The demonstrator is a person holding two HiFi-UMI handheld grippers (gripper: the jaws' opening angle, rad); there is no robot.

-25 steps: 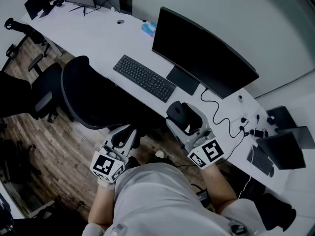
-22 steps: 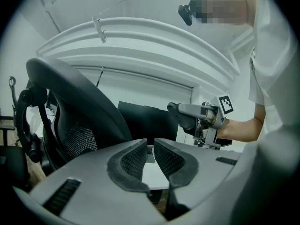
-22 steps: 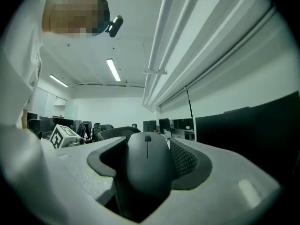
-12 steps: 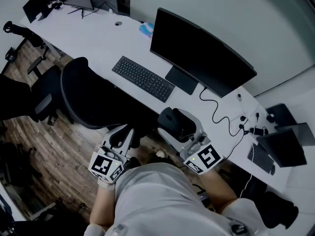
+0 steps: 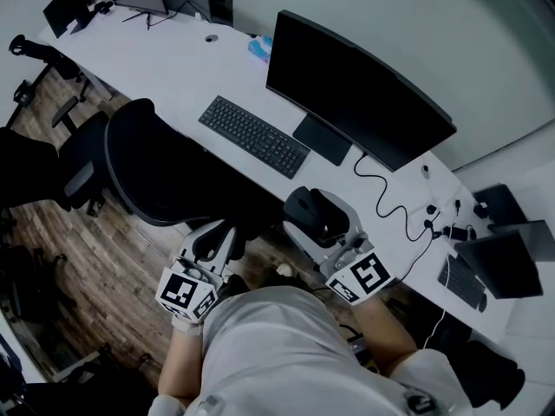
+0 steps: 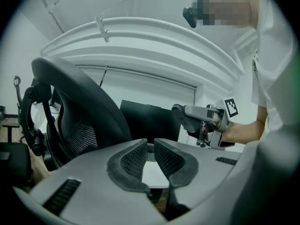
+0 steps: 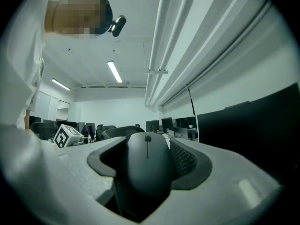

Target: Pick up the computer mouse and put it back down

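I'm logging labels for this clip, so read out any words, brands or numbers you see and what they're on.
No readable text anywhere.
Left gripper and right gripper markers: square patterns, no letters.
Keyboard: key legends too small to read.
Monitor: screen dark, no brand legible.
Computer mouse: no logo visible.

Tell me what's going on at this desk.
A person stands at the white desk with a gripper in each hand. The right gripper is shut on a dark computer mouse and appears to hold it just off the desk's front edge, right of the keyboard. The left gripper is empty, its jaws close together, held low beside the office chair.
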